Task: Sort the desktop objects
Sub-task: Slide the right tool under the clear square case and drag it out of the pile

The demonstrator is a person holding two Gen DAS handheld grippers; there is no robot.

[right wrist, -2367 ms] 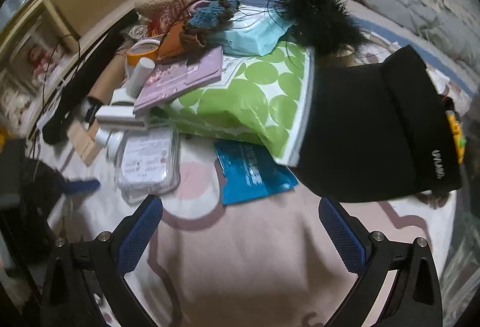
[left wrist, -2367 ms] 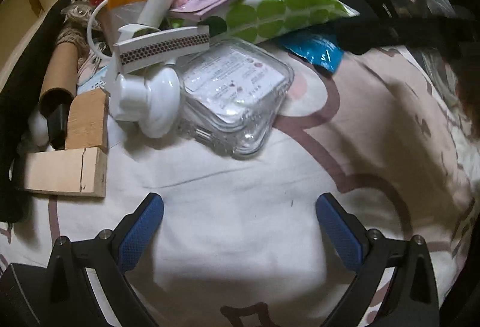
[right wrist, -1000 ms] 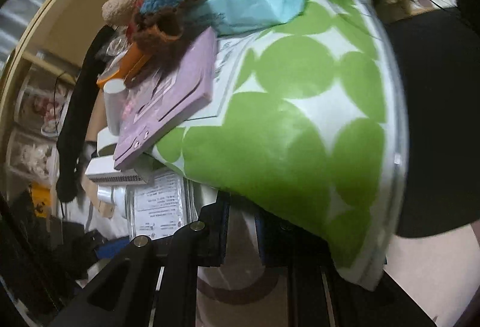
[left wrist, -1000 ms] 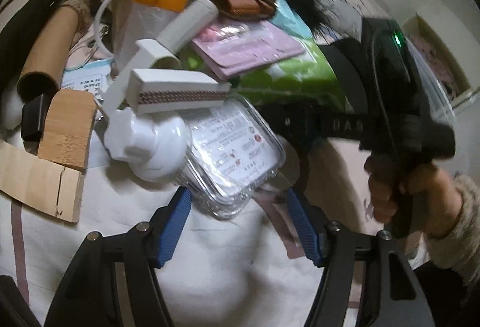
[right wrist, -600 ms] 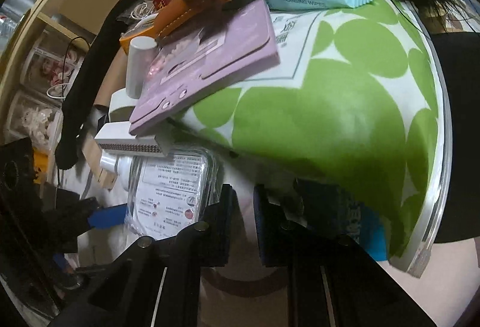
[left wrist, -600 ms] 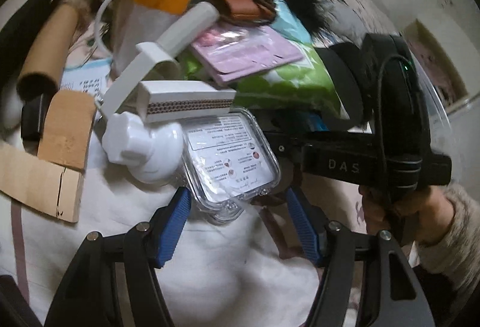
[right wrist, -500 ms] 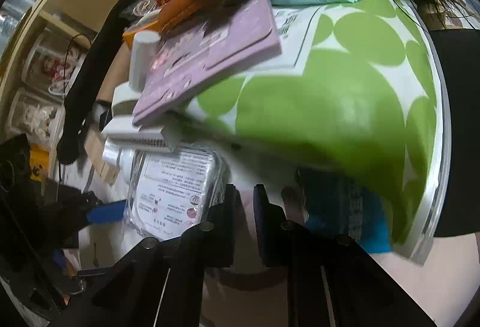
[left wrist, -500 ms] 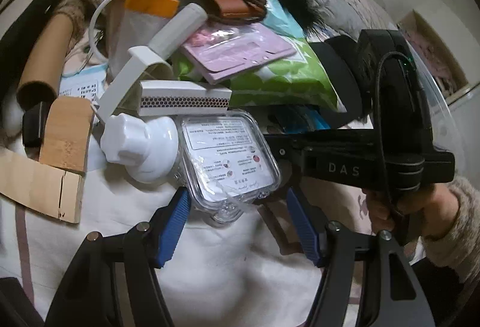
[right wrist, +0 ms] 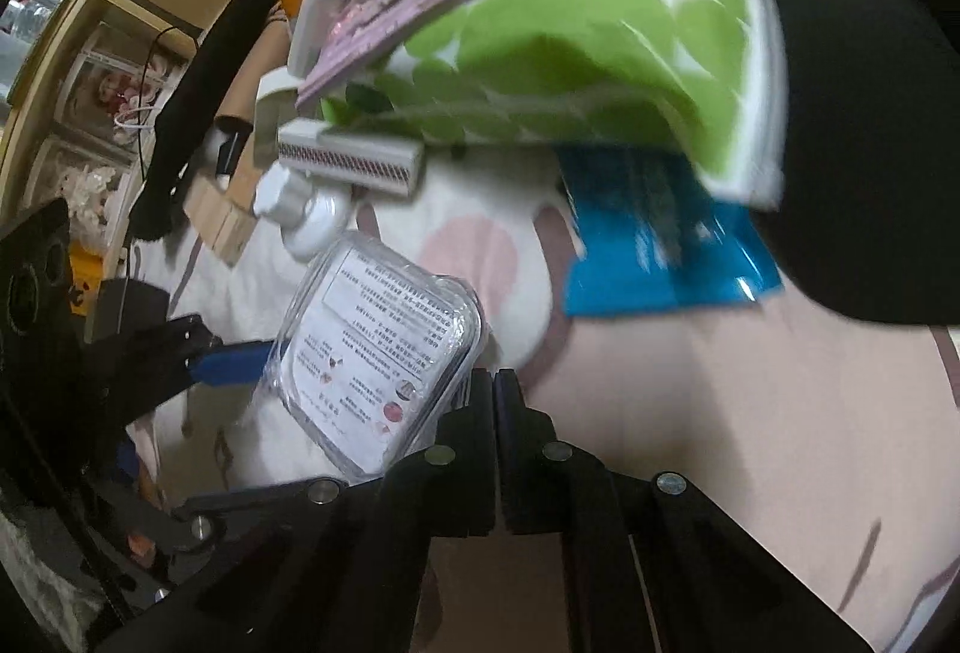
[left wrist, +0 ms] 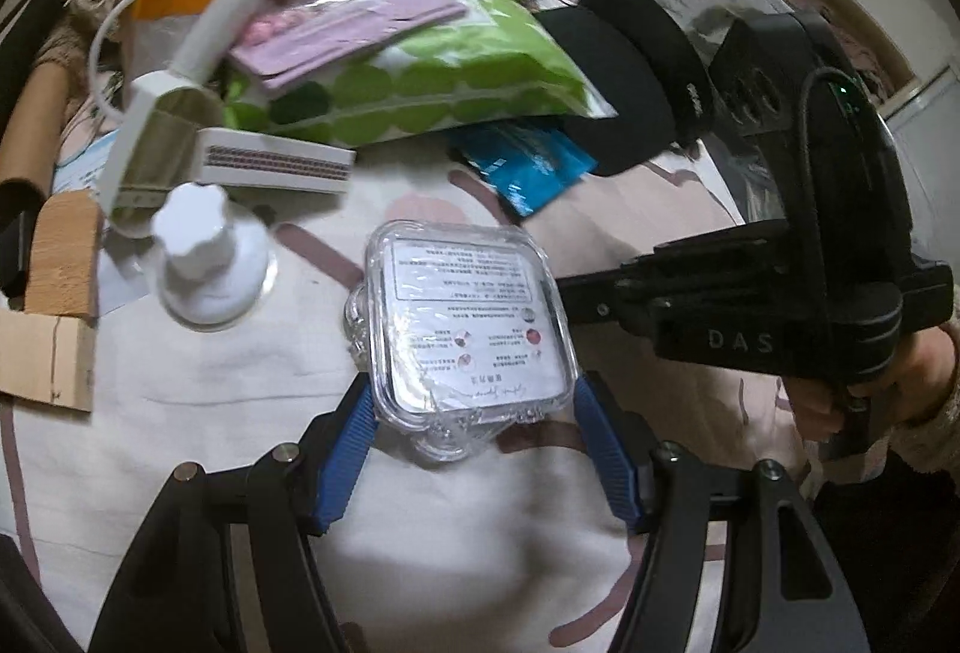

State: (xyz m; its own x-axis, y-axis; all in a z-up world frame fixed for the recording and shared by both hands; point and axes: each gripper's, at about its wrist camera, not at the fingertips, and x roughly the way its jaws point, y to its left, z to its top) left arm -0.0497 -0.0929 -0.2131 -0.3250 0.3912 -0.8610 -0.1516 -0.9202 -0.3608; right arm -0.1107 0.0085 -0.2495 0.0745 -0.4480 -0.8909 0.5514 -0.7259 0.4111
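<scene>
Pulled clear of the heap since half a second ago, the clear plastic box now sits low in the centre of your left-wrist view, between the blue pads of your left gripper. Both pads touch its sides, so you are pinching it; earlier it lay tucked against the white knobbed stand, and now bare bedsheet shows between them. Your right gripper has its jaws pressed together on nothing, with the tips just beside the box's far edge at lower centre of the right-wrist view. It reads as a nudge or a steadying touch, though I cannot tell whether it makes contact.

For the task this probably means the first item is separated and in hand, while the rest of the pile at upper left remains unsorted.

Counted, what you can see:
- one clear plastic box with a printed label
- one white knobbed stand
- one white lint brush with a dotted strip
- one green-dotted pouch, with one purple case lying on it
- one blue sachet, partly under the pouch
- one black wrist rest
- two wooden blocks at the left edge
- one cardboard tube

The smaller things at the top are too jumbled to count.
</scene>
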